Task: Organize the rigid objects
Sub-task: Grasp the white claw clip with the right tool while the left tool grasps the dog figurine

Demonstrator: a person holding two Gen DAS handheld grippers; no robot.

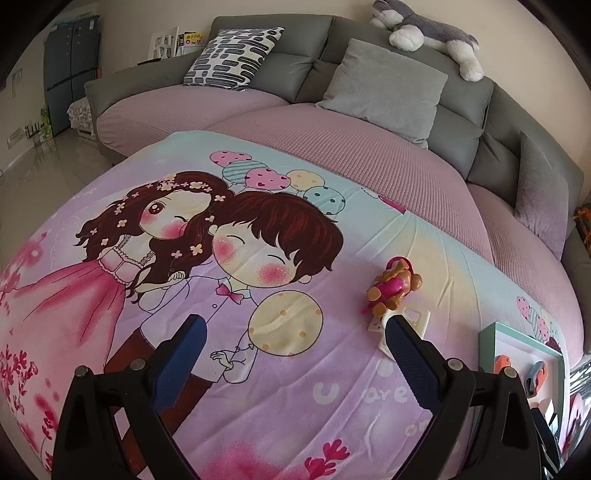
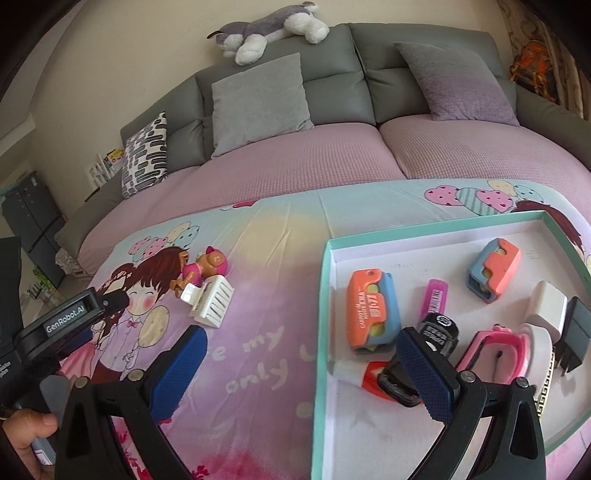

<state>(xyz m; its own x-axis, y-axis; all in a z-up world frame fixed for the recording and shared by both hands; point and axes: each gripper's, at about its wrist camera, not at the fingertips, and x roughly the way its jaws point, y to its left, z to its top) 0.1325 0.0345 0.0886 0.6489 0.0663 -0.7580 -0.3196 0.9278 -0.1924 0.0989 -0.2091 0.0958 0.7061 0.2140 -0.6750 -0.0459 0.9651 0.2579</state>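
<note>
A pink and brown toy puppy (image 1: 393, 286) lies on the cartoon blanket, touching a white hair clip (image 1: 415, 319). Both show in the right wrist view, puppy (image 2: 201, 271) and clip (image 2: 210, 299). A shallow box with a teal rim (image 2: 327, 295) holds orange-blue cases (image 2: 371, 308), a pink tag, a black bottle (image 2: 437, 330), a white charger, a black plug and a pink item. My left gripper (image 1: 295, 332) is open and empty, its right finger just in front of the clip. My right gripper (image 2: 301, 349) is open and empty, straddling the box's left rim.
The blanket (image 1: 221, 295) covers a pink sofa seat (image 1: 351, 155). Grey and patterned cushions lean on the sofa back, with a plush husky (image 1: 428, 33) on top. The left gripper's body (image 2: 66, 317) shows at the right wrist view's left edge. Tiled floor lies far left.
</note>
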